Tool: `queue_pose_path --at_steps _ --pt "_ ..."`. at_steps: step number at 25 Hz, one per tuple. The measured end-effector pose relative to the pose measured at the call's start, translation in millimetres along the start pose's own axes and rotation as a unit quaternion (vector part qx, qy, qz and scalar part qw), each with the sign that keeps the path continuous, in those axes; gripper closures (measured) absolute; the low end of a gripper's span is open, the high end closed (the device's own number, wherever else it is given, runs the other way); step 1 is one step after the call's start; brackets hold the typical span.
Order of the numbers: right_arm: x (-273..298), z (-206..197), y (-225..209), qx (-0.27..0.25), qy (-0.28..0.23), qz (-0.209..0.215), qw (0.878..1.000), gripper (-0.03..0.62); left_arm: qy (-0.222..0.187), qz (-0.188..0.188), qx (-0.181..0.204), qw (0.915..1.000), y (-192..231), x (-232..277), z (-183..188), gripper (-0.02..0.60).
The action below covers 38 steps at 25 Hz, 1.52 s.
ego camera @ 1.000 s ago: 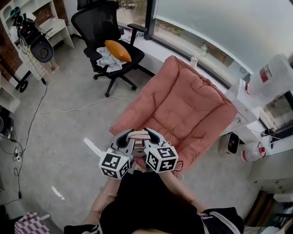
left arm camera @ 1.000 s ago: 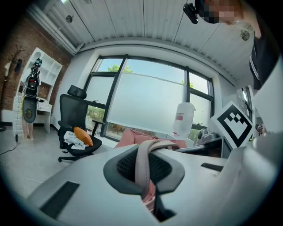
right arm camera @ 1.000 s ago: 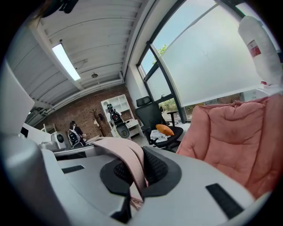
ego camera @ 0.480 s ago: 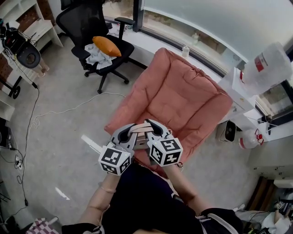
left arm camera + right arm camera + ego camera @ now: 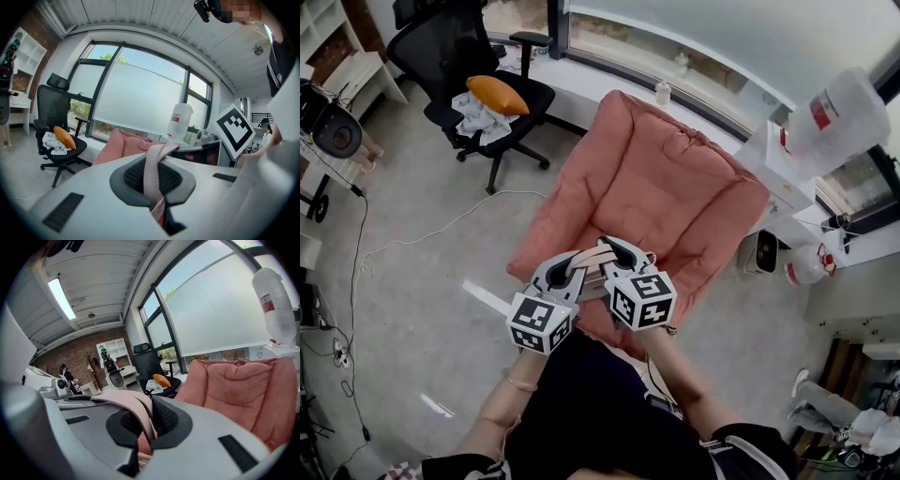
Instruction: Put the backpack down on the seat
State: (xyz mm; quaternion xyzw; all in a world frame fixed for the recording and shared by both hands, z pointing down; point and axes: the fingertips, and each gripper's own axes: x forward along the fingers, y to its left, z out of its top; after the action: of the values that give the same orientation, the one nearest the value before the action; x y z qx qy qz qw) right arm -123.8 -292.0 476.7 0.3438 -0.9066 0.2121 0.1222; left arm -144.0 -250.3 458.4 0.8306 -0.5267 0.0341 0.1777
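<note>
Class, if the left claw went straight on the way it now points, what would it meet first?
Most likely the pink armchair, which lies just ahead of it and lower down, though the depth is hard to judge.

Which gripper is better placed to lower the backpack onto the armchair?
Right, marginally: both are shut on pink straps, but the right gripper is over the armchair's front edge; the left gripper is at its corner.

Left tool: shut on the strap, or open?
Shut: the left tool pinches the pink strap tight between its dark pads.
</note>
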Motion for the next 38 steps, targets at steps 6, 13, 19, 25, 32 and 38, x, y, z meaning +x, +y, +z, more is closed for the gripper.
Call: queue_pose_path --at_steps 6,13,19,25,32,38 --pt "17.1 0.5 -14.3 0.015 0.002 -0.019 1.000 0.562 0.017 -0.018 0.000 0.9997 13.6 17.3 -3.9 0.566" --pt "45.8 12.8 -25.7 0.005 0.007 -0.030 1.000 0.562 0.020 -0.025 0.001 0.9995 38.9 37.1 7.2 0.566" --pt "81.8 28.1 -37.4 0.007 0.010 -0.028 1.000 0.562 0.024 -0.023 -0.005 0.9994 68.3 59.0 16.3 0.566" --pt "125.7 51.2 -53.6 0.002 0.016 -0.020 1.000 0.562 0.024 -0.028 -0.039 0.9986 95.0 87.3 23.8 0.566" --pt "179.5 72.1 -71.1 -0.023 0.030 -0.008 0.999 0.562 0.020 -0.013 -0.057 0.9981 133.6 121.3 34.9 0.566" --pt "219.0 54.8 -73.6 -0.039 0.059 0.018 0.997 0.562 0.042 0.009 -0.075 0.9962 172.1 136.2 9.2 0.565"
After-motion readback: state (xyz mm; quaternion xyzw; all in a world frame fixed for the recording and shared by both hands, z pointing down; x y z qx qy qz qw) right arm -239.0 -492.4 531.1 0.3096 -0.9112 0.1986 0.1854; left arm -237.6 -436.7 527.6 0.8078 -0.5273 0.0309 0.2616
